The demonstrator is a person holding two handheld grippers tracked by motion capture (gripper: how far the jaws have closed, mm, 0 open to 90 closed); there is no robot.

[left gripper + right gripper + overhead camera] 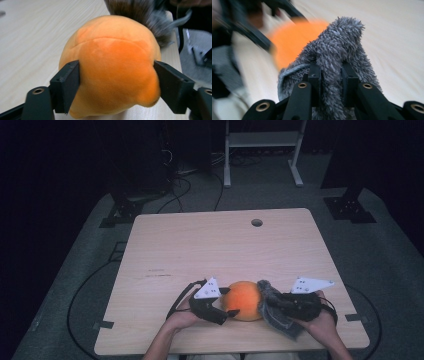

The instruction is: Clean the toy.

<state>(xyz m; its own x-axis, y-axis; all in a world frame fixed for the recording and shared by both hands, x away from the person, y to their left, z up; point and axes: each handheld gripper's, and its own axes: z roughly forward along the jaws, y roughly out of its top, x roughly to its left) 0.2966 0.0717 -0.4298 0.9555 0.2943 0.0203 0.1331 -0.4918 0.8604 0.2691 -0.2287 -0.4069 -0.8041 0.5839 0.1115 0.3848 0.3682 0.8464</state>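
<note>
A round orange plush toy [246, 299] [115, 45] rests on the wooden table [210, 245] near its front edge. My left gripper [229, 301] [116, 72] holds it from the left, with one jaw pressed into each side of the soft body. My right gripper [280, 304] [330, 67] is shut on a fold of a fuzzy grey cloth [270, 292] [339, 40]. The cloth lies against the right side of the toy [289, 37]. In the left gripper view the cloth [142, 12] shows blurred behind the toy.
A round cable hole [256, 222] sits near the table's far edge. Beyond the table stand a white metal frame [262, 150], black stand bases [350, 207] and loose cables on the grey floor. The person's hands come in at the front edge.
</note>
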